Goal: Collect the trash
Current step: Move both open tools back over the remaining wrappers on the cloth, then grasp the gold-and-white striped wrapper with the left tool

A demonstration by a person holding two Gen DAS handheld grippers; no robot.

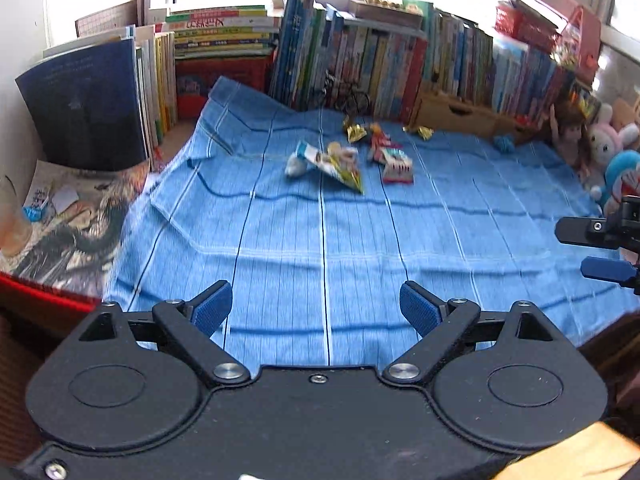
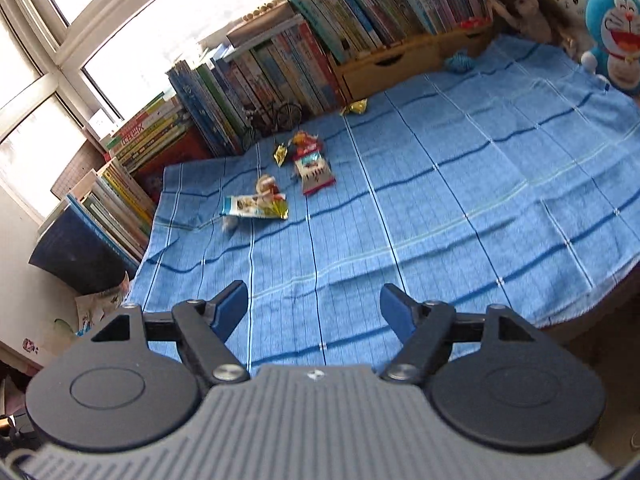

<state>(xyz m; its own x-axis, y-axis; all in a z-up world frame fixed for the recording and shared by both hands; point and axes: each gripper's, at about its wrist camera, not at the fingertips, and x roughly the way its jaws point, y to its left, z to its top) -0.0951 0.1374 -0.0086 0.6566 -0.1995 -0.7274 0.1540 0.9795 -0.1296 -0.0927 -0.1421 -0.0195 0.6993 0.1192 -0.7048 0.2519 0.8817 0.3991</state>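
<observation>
Several snack wrappers lie scattered on the far part of a blue striped cloth (image 1: 320,248). Among them are a blue and yellow snack bag (image 1: 328,162) (image 2: 252,206), a red and pink wrapper (image 1: 396,166) (image 2: 314,174) and small gold wrappers (image 1: 355,132) (image 2: 281,154). My left gripper (image 1: 316,304) hovers open above the near part of the cloth, well short of the wrappers, with nothing between its blue pads. My right gripper (image 2: 312,308) is also open and empty above the cloth (image 2: 440,200). The right gripper (image 1: 588,250) also shows at the right edge of the left wrist view.
A row of books (image 1: 380,56) (image 2: 320,52) lines the back, with a wooden drawer box (image 1: 456,114) and a small model bicycle (image 1: 348,96). A doll (image 2: 524,4) and plush toys (image 2: 616,32) stand at the right. Magazines (image 1: 68,216) lie at the left.
</observation>
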